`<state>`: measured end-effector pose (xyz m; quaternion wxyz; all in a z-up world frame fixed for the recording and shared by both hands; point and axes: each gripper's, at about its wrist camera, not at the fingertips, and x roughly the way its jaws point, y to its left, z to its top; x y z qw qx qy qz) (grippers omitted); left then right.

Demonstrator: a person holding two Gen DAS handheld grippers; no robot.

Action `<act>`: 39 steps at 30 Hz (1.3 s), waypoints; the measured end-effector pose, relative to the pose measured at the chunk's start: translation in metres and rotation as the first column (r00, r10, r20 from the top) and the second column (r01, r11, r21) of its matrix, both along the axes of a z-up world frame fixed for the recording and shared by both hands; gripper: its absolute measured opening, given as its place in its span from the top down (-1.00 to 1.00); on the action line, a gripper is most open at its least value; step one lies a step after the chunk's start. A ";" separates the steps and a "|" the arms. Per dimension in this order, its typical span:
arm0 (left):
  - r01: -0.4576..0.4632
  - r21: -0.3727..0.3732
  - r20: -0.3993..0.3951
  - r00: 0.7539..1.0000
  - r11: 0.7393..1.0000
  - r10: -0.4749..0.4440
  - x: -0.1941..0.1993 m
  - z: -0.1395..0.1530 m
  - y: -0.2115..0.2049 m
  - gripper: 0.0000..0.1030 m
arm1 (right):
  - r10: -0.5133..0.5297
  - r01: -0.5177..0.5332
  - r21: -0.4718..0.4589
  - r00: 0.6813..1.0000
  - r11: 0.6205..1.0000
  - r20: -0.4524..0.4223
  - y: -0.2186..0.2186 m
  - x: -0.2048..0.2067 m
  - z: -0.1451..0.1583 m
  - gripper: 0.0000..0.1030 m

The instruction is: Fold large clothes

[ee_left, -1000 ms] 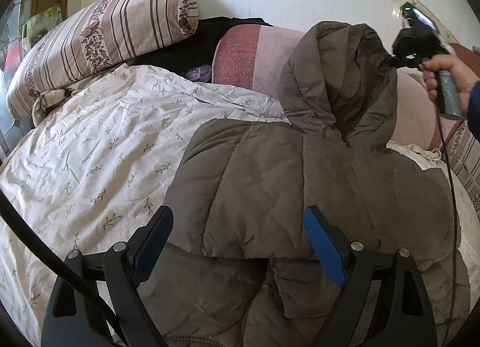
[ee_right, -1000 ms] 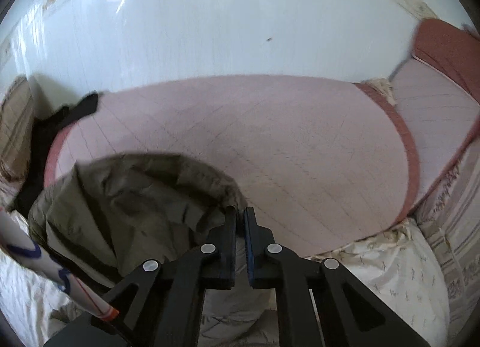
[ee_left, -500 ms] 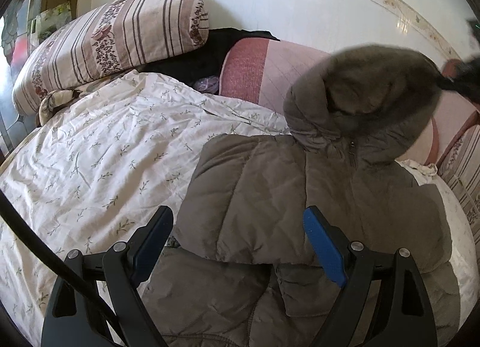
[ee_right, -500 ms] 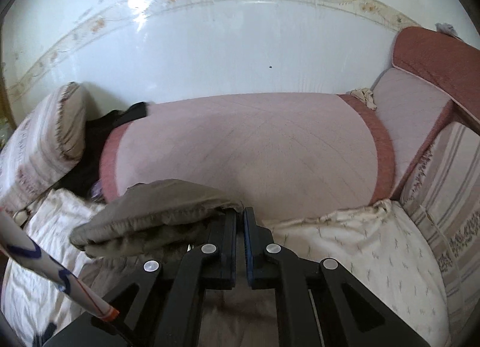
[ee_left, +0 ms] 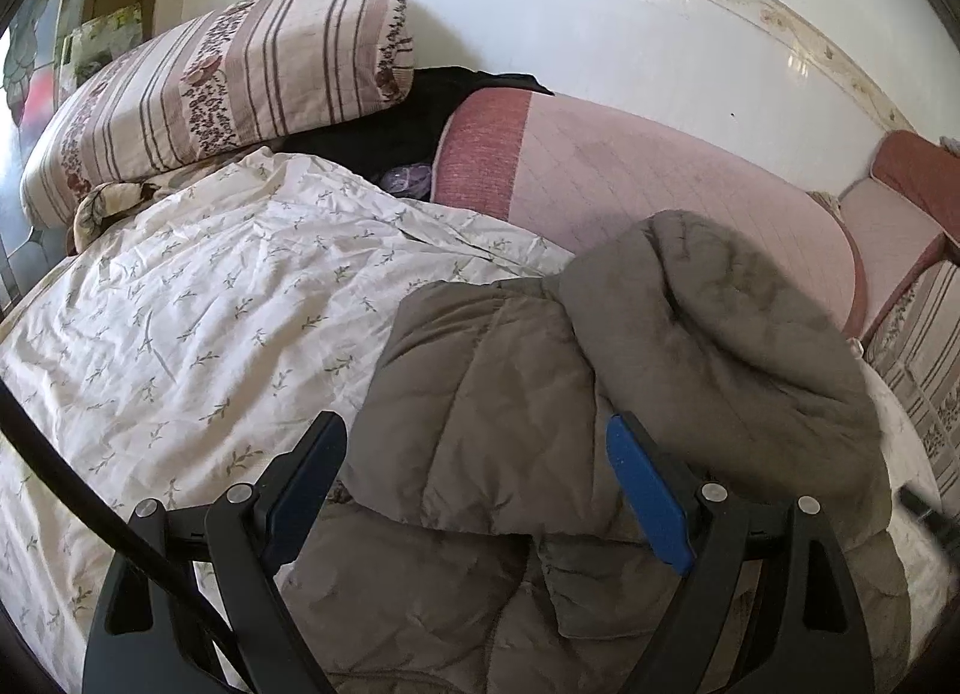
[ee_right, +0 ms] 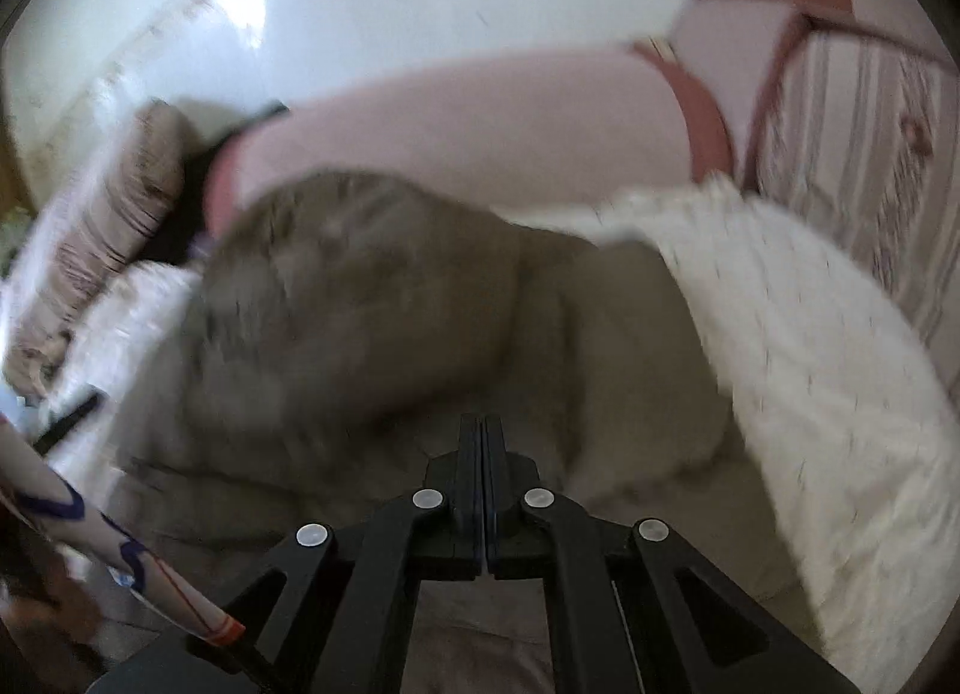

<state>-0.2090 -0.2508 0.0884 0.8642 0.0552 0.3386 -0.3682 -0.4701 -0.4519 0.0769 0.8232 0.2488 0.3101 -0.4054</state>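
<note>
Left wrist view: padded grey jacket [ee_left: 480, 418] on floral sheet [ee_left: 180, 322], hood [ee_left: 720, 322] flopped over body. Soft, bulky, springy; best gripped at hem or seam. Left gripper [ee_left: 474, 490] angled down above jacket, jaws wide, empty.

Right wrist view: blurred. Right gripper [ee_right: 483, 442] closed tight, angled down over jacket; whether cloth is pinched, cannot tell.

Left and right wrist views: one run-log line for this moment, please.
garment: grey-brown quilted hooded jacket on floral sheet | hood: folded onto body | left gripper: open above jacket | right gripper: shut, empty
</note>
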 end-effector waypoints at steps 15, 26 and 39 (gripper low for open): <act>0.092 -0.061 -0.269 0.957 0.994 -0.105 0.008 -0.015 -0.012 -0.70 | -0.034 -0.108 0.312 0.907 0.944 0.420 -0.039 -0.005 -0.007 -0.06; 0.116 -0.204 -0.545 0.811 0.972 -0.211 0.033 -0.012 -0.072 -0.43 | -0.150 -0.069 0.395 0.856 0.916 0.495 -0.074 -0.017 -0.025 -0.06; 0.110 -0.199 -0.595 0.776 0.974 -0.209 0.048 -0.042 -0.124 0.53 | -0.125 -0.173 0.452 0.822 0.875 0.556 -0.095 0.014 -0.045 0.81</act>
